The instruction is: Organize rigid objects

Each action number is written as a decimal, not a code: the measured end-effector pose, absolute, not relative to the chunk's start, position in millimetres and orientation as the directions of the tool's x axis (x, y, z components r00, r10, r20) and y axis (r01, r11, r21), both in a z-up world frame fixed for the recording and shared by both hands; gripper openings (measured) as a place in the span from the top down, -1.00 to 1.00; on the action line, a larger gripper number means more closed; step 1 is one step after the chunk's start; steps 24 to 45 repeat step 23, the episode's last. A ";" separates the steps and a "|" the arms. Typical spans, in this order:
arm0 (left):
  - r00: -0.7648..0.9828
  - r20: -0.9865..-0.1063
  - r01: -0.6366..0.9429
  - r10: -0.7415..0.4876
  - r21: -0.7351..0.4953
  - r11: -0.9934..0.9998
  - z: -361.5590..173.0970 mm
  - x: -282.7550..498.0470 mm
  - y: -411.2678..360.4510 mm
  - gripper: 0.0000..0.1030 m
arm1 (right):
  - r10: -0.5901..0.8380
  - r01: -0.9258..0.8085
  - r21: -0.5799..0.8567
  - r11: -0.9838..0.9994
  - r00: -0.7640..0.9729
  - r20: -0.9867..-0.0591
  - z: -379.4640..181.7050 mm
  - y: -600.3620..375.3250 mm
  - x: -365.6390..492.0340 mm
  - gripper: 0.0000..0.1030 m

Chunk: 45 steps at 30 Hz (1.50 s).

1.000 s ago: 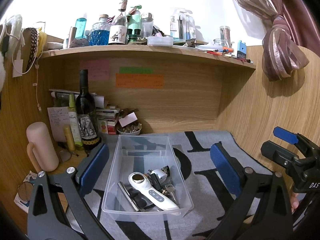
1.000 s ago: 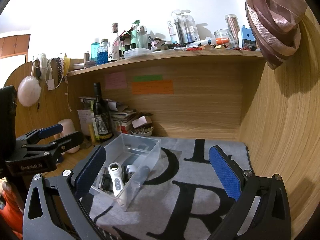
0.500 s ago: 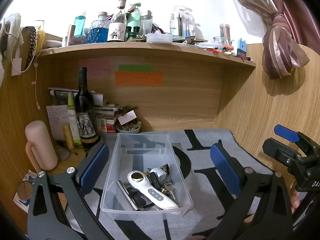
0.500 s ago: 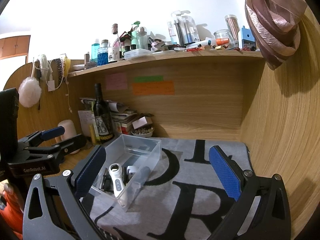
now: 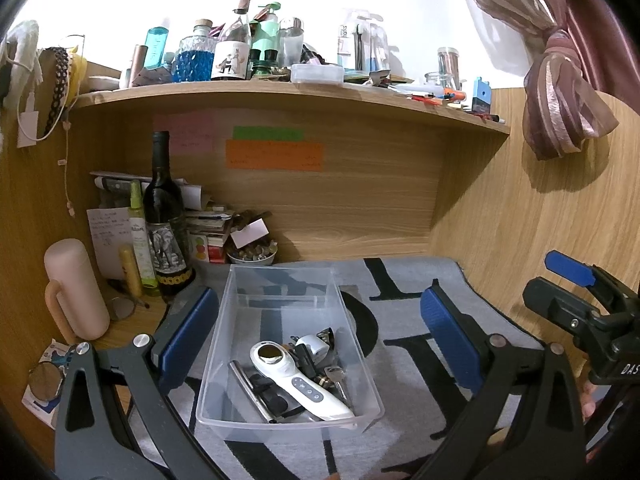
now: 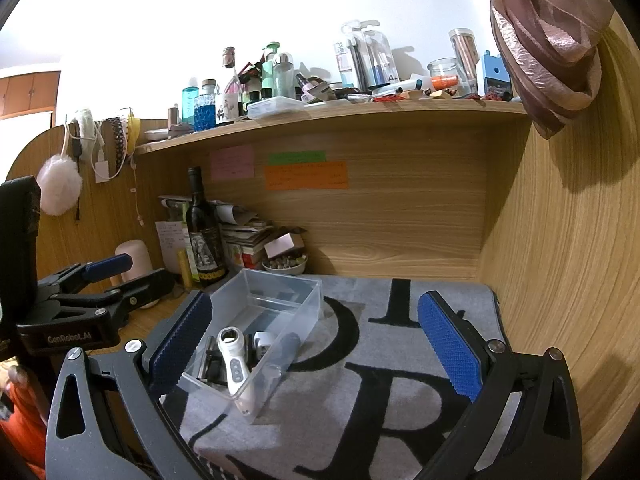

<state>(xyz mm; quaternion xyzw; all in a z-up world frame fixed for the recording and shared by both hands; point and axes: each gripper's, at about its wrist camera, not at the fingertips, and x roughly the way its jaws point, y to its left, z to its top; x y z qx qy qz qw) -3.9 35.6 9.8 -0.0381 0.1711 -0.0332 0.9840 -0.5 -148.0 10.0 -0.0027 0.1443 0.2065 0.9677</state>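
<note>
1. A grey mat (image 5: 404,320) with large black letters covers the wooden desk (image 6: 144,322), which sits in an alcove of wood-grain panels under a crowded shelf (image 5: 280,92).
2. A knotted mauve curtain (image 5: 560,92) hangs against the right panel.
3. The clear plastic bin (image 5: 280,280) stands on the mat; the white handheld device (image 5: 296,380), a key and dark small items lie at its near end.
4. A dark wine bottle (image 5: 164,216) with an elephant label stands left of the bin.
5. Pink, green and orange notes (image 5: 274,154) are stuck on the back panel; their writing is unreadable.
6. The left gripper (image 5: 320,332) is spread wide around the bin, holding nothing; it reads "GenRobot.AI" in the right wrist view.
7. The right gripper (image 6: 316,340) is likewise wide and empty.
</note>
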 end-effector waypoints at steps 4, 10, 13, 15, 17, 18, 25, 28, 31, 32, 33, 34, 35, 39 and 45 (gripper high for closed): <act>0.940 -0.331 0.060 -0.084 -0.082 0.995 9.9 -4.4 35.7 -0.99 | 0.398 -0.399 0.055 0.915 0.873 -0.281 9.7 -148.3 0.3 -1.00; 0.936 -0.340 0.066 -0.089 -0.080 0.995 8.2 -2.7 35.5 -0.99 | 0.396 -0.397 0.056 0.916 0.872 -0.288 8.2 -147.4 3.0 -1.00; 0.936 -0.341 0.068 -0.092 -0.083 0.994 8.1 -2.6 35.6 -0.99 | 0.394 -0.396 0.056 0.917 0.872 -0.290 8.1 -146.7 3.0 -1.00; 0.933 -0.347 0.073 -0.098 -0.085 0.994 6.6 -2.0 35.2 -0.99 | 0.396 -0.398 0.056 0.916 0.870 -0.293 7.2 -145.2 4.8 -1.00; 0.931 -0.350 0.078 -0.103 -0.086 0.993 5.6 -1.1 35.1 -0.99 | 0.397 -0.399 0.055 0.915 0.869 -0.297 6.3 -143.6 6.4 -1.00; 0.930 -0.352 0.080 -0.105 -0.086 0.993 4.9 -0.5 35.0 -0.99 | 0.397 -0.399 0.054 0.915 0.868 -0.299 5.8 -142.9 6.9 -1.00; 0.927 -0.358 0.090 -0.114 -0.085 0.992 2.1 2.4 35.0 -0.99 | 0.393 -0.397 0.052 0.916 0.868 -0.304 5.3 -139.5 8.3 -1.00; 0.927 -0.358 0.090 -0.114 -0.085 0.992 2.1 2.4 35.0 -0.99 | 0.393 -0.397 0.052 0.916 0.868 -0.304 5.3 -139.5 8.3 -1.00; 0.927 -0.358 0.090 -0.114 -0.085 0.992 2.1 2.4 35.0 -0.99 | 0.393 -0.397 0.052 0.916 0.868 -0.304 5.3 -139.5 8.3 -1.00; 0.927 -0.358 0.090 -0.114 -0.085 0.992 2.1 2.4 35.0 -0.99 | 0.393 -0.397 0.052 0.916 0.868 -0.304 5.3 -139.5 8.3 -1.00; 0.927 -0.358 0.090 -0.114 -0.085 0.992 2.1 2.4 35.0 -0.99 | 0.393 -0.397 0.052 0.916 0.868 -0.304 5.3 -139.5 8.3 -1.00; 0.927 -0.358 0.090 -0.114 -0.085 0.992 2.1 2.4 35.0 -0.99 | 0.393 -0.397 0.052 0.916 0.868 -0.304 5.3 -139.5 8.3 -1.00; 0.927 -0.358 0.090 -0.114 -0.085 0.992 2.1 2.4 35.0 -0.99 | 0.393 -0.397 0.052 0.916 0.868 -0.304 5.3 -139.5 8.3 -1.00; 0.927 -0.358 0.090 -0.114 -0.085 0.992 2.1 2.4 35.0 -0.99 | 0.393 -0.397 0.052 0.916 0.868 -0.304 5.3 -139.5 8.3 -1.00; 0.927 -0.358 0.090 -0.114 -0.085 0.992 2.1 2.4 35.0 -0.99 | 0.393 -0.397 0.052 0.916 0.868 -0.304 5.3 -139.5 8.3 -1.00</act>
